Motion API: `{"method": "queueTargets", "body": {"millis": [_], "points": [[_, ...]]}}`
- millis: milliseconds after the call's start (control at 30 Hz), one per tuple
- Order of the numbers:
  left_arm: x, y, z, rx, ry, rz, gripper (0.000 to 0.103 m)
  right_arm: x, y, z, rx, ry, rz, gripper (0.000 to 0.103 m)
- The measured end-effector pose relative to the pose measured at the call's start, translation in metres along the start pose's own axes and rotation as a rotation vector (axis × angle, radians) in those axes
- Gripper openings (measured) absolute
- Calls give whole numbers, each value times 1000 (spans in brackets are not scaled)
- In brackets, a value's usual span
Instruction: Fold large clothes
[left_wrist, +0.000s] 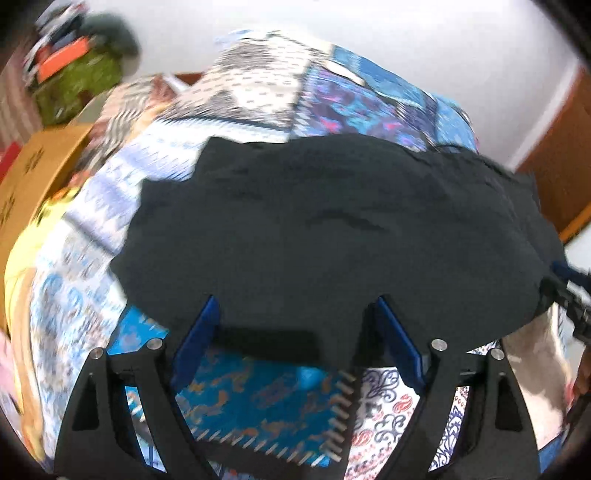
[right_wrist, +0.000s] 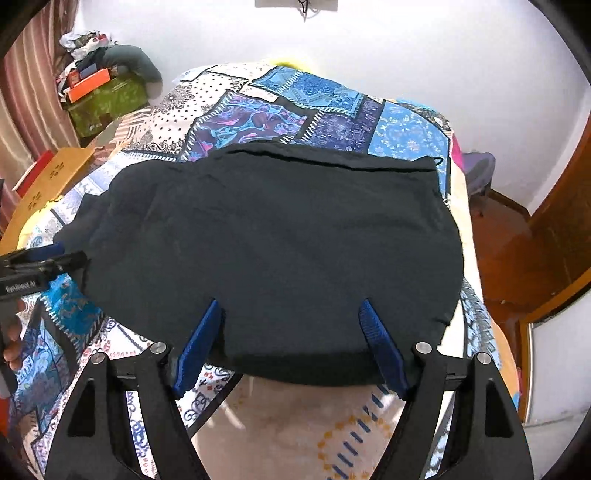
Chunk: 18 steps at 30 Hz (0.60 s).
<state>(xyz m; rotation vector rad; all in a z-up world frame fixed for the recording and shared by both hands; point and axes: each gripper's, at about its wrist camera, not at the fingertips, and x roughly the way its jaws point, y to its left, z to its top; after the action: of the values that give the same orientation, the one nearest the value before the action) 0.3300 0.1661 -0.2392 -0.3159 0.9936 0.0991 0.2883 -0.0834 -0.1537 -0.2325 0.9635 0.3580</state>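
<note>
- A bed (right_wrist: 413, 133) had a patchwork cover in blue, purple and white.
- A big black cloth (right_wrist: 273, 240) lay spread flat on the bed, reaching from its near edge to about the middle.
- Something yellow (left_wrist: 22, 240) lay at the bed's left edge.

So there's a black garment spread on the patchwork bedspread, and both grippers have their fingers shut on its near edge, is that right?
Not quite. The black garment does lie spread on the patchwork bedspread, but both wrist views show the left gripper and right gripper with fingers wide open at its near edge, not shut on it.
</note>
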Motion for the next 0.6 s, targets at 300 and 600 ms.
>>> {"method": "queueTargets", "body": {"millis": [300, 600], "points": [[-8, 86, -15, -414, 15, -127, 86, -13, 6, 15, 58, -78, 14, 75], [47, 102, -33, -655, 156, -417, 86, 20, 10, 3, 65, 0, 9, 80]]}}
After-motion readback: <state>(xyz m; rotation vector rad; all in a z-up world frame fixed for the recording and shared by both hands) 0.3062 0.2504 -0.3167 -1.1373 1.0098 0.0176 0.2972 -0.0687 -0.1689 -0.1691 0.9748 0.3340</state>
